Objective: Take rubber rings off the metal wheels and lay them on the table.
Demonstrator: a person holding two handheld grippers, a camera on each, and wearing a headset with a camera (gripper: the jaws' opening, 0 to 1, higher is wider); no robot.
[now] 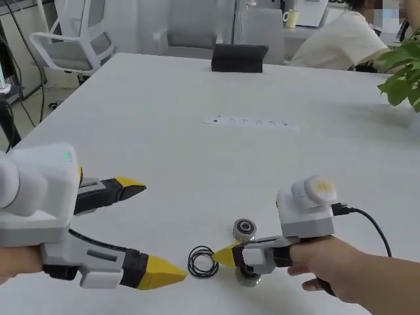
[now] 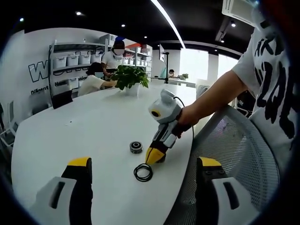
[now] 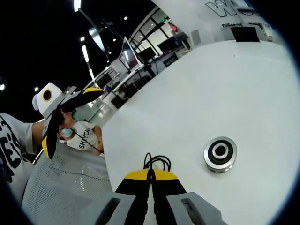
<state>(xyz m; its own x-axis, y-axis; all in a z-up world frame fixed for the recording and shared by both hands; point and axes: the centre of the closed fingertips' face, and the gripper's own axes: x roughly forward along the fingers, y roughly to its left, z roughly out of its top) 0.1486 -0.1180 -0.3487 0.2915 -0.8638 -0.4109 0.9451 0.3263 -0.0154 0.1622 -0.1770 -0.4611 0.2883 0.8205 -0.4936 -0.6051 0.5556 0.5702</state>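
Rubber rings (image 1: 202, 261), thin and black, lie in a small overlapping pile on the white table (image 1: 197, 131), close to the edge nearest the person. The right gripper view shows them (image 3: 157, 162) just past that gripper's own tips.

The right gripper (image 1: 224, 256) has its yellow tips at the right side of the pile, touching it or nearly so. Its jaws are pressed together, and I cannot tell whether a strand of ring is caught between them. Just beyond it a metal wheel (image 1: 244, 228) lies flat on the table, apart from the pile. Whether it carries a ring is too small to make out. A second wheel (image 1: 248, 277) seems to sit partly under the right gripper's body.

The left gripper (image 1: 156, 230) hovers to the left of the pile with its jaws spread wide and nothing between them.

Several things could go wrong from here:

- **Dragging the pile:** If a ring is pinched in the closed tips, lifting the right gripper would likely drag the whole tangle along. With the pile this near the edge, a ring could slip off the table.
- **A wheel skidding:** The wheels rest loose on a smooth top. Pulling a ring off one while nothing steadies it would probably make it skid or tip rather than give the ring up.
- **A ring snapping back:** A stretched ring that slips from the tips may snap back and jump away.
- **Knocking the hidden wheel:** The wheel half hidden under the right gripper could be knocked as that hand moves.
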